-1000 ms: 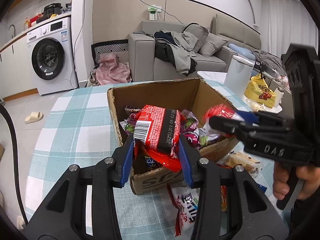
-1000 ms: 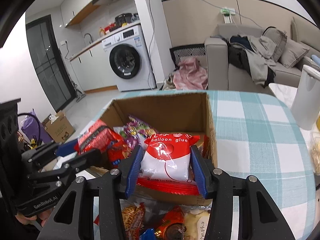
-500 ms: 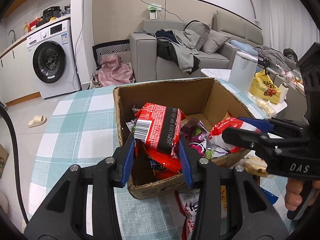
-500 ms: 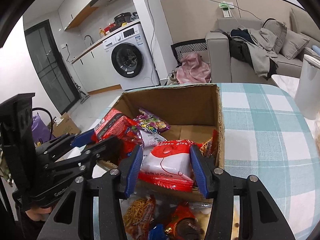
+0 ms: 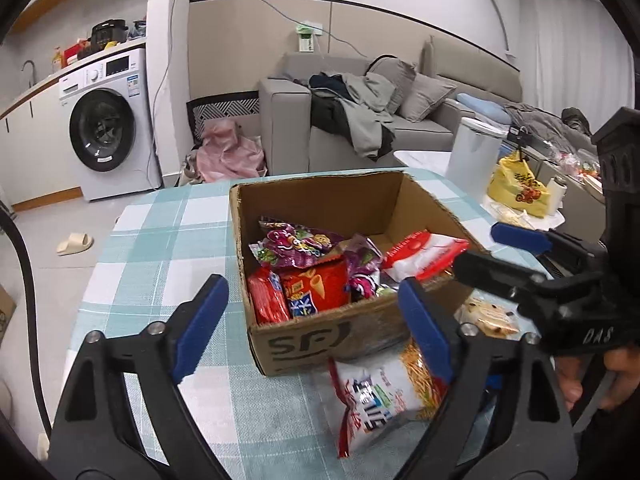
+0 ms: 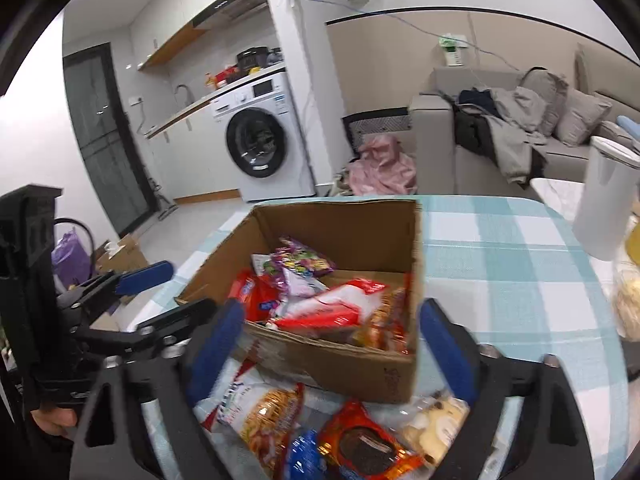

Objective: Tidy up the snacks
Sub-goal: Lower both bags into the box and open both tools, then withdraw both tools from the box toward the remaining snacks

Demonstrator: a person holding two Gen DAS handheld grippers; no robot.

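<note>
Both packs just dropped into the box, left gripper and right gripper jaws now wide apart and empty, loose snacks next

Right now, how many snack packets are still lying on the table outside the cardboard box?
4 visible: a white noodle-snack bag, a blue packet, an orange-red packet and a clear bag of pale biscuits, all in front of the box. The grippers may hide more.

You have one cardboard box and two grippers — left, right — plus four snack packets loose on the surface.
</note>
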